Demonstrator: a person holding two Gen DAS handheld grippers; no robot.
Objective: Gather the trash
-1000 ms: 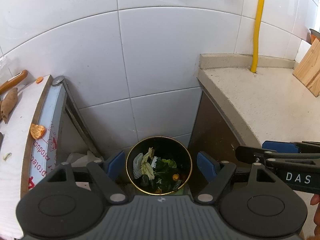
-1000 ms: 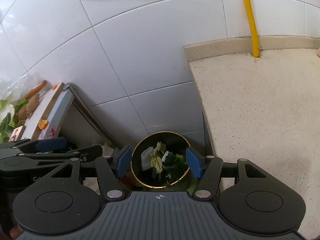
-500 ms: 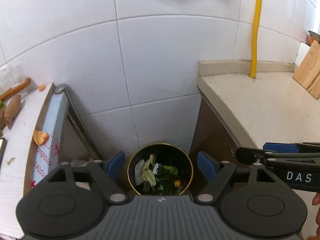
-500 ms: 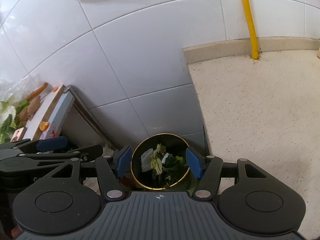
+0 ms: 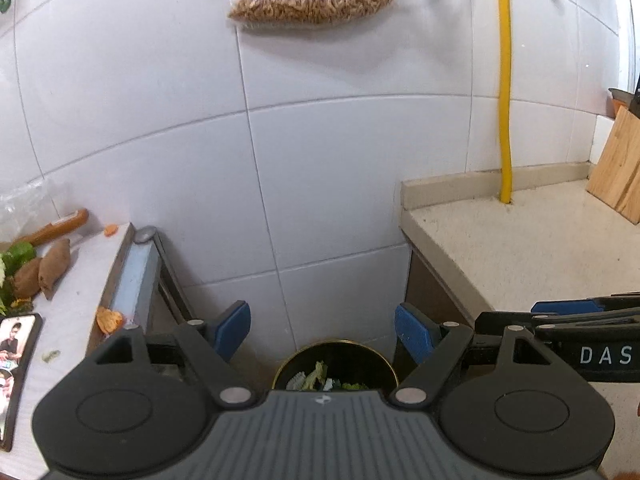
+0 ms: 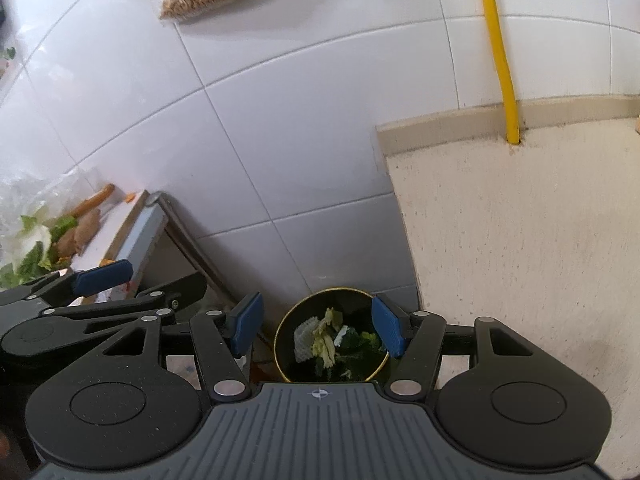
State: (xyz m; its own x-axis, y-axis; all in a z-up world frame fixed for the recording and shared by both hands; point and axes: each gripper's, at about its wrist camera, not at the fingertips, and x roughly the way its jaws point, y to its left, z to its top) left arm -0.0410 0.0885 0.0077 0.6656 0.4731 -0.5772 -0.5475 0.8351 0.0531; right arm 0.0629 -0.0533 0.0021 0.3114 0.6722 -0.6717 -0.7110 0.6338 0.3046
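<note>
Below both cameras: bin (image 6: 332, 338), round, dark, gold-rimmed, on the floor in the gap between two worktops, against the tiled wall.
Bin contents: green leaf scraps (image 6: 326, 340) and a pale ridged piece.
Left hand-held gripper (image 5: 322, 330): released, blue pads wide apart, nothing between them, above the bin.
Right hand-held gripper (image 6: 318, 326): released, pads spread to either side of the bin's rim, holding nothing; just beside the left one.
Left worktop (image 5: 86, 268): sweet potatoes (image 5: 54, 266), greens, orange peel (image 5: 109, 319) near the edge, a phone (image 5: 16, 354) at the near end.
Right worktop (image 6: 520, 248): speckled beige, a wooden board (image 5: 616, 170) leaning at its far end.
Wall: yellow pipe (image 5: 505, 92) running down to the right worktop; clear bag of brown grain (image 5: 310, 6) hanging high up.
</note>
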